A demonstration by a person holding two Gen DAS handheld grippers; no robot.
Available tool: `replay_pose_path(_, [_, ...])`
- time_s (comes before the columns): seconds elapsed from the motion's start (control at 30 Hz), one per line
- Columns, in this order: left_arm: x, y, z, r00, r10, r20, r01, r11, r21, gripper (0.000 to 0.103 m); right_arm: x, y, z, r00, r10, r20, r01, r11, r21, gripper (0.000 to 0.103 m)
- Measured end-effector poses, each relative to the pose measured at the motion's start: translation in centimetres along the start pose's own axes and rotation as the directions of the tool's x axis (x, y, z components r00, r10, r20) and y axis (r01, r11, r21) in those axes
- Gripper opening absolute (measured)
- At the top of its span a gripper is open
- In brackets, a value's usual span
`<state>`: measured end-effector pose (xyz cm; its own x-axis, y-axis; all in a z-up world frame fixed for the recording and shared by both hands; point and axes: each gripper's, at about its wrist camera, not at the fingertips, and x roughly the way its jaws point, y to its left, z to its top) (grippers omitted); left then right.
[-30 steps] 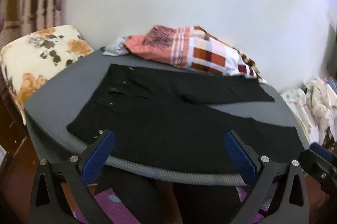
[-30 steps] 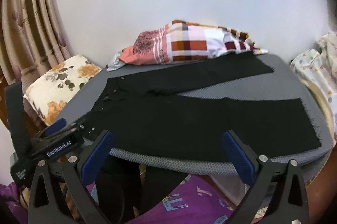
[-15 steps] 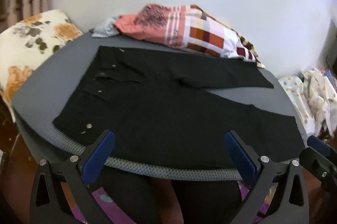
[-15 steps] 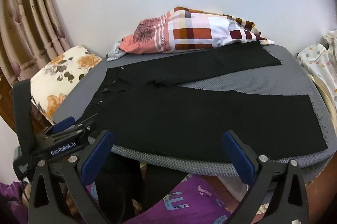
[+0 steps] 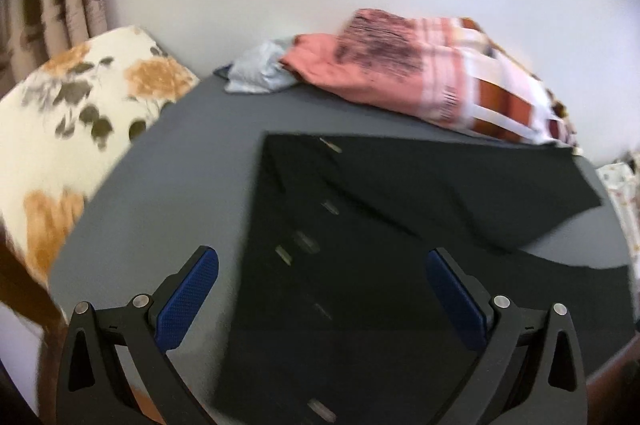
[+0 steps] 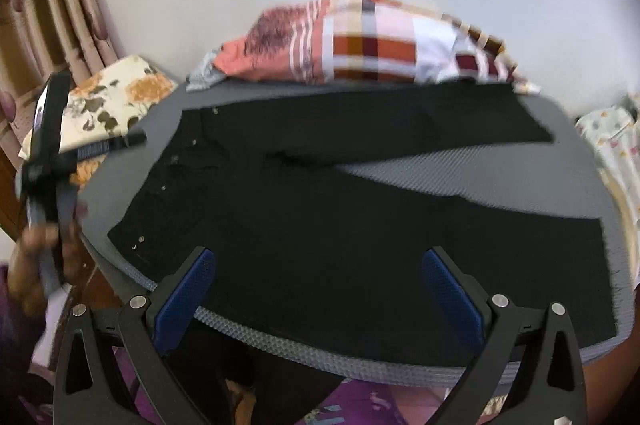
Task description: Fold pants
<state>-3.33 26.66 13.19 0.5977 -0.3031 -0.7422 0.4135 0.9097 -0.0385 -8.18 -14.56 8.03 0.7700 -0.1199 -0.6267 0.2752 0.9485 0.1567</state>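
Black pants (image 6: 320, 193) lie flat on a grey padded table (image 6: 440, 177), waistband to the left, two legs spread apart to the right. In the left wrist view the pants (image 5: 360, 265) fill the lower middle, waistband edge running down the frame. My left gripper (image 5: 322, 289) is open and empty, above the waistband area. It also shows at the left of the right wrist view (image 6: 60, 153). My right gripper (image 6: 318, 289) is open and empty at the table's near edge, over the near leg.
A pile of plaid and pink cloth (image 6: 360, 41) lies at the table's far edge against the white wall. A floral cushion (image 5: 72, 129) sits left of the table. Curtains (image 6: 52, 17) hang at far left. Patterned fabric (image 6: 616, 153) lies at right.
My left gripper has moved forward and left over the waistband end of the pants. My right gripper has moved closer to the table's near edge. Both stay open.
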Motion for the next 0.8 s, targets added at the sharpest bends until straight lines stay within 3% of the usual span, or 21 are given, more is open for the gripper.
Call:
replay_pose_path(0.1, [7.3,3.1,5.2,0.997,-0.043,-0.064,0.045,0.999,0.031,0.099,2.6,-0.3,0.0,0.997,0.014,-0.072,-0.012,1.000,0.020,0.103])
replay_pose_path(0.17, [11.3,3.0,7.9,0.997,-0.045,-0.066,0.046,0.999,0.016,0.093,4.4,-0.5,-0.1,0.993,0.012,-0.118,-0.008,1.000,0.028,0.103])
replay_pose_path(0.23, [15.1,4.5,10.2,0.992,-0.093,-0.085,0.094,0.996,0.007,0.092,5.6,-0.8,0.0,0.989,0.008,-0.151,-0.002,0.999,0.038,0.103])
replay_pose_path(0.33, [19.3,5.3,12.3,0.981,-0.144,-0.129,0.145,0.989,0.002,0.090,7.3,-1.5,0.3,0.982,-0.013,-0.187,0.023,0.998,0.052,0.103])
replay_pose_path(0.47, [26.8,6.7,15.0,0.973,-0.149,-0.176,0.153,0.988,0.005,0.090,9.2,-2.2,0.2,0.971,-0.023,-0.240,0.043,0.996,0.077,0.103])
replay_pose_path(0.53, [29.7,7.6,15.8,0.951,-0.230,-0.206,0.231,0.973,-0.019,0.088,10.0,-2.4,0.1,0.965,-0.028,-0.260,0.051,0.995,0.081,0.103])
replay_pose_path(0.6, [31.6,8.0,16.3,0.921,-0.324,-0.217,0.323,0.945,-0.043,0.075,10.5,-2.6,0.1,0.961,-0.038,-0.273,0.063,0.995,0.082,0.103])
replay_pose_path(0.63, [32.4,7.9,16.4,0.922,-0.301,-0.242,0.302,0.953,-0.036,0.059,10.8,-2.7,0.1,0.960,-0.041,-0.275,0.067,0.994,0.085,0.103])
replay_pose_path(0.67, [32.7,7.7,16.7,0.936,-0.266,-0.229,0.271,0.963,-0.012,0.044,10.9,-2.8,0.2,0.960,-0.041,-0.276,0.068,0.994,0.088,0.103])
replay_pose_path(0.8, [33.4,6.2,17.4,0.951,-0.203,-0.231,0.219,0.975,0.044,0.025,11.4,-3.0,0.6,0.962,-0.036,-0.272,0.067,0.992,0.104,0.103])
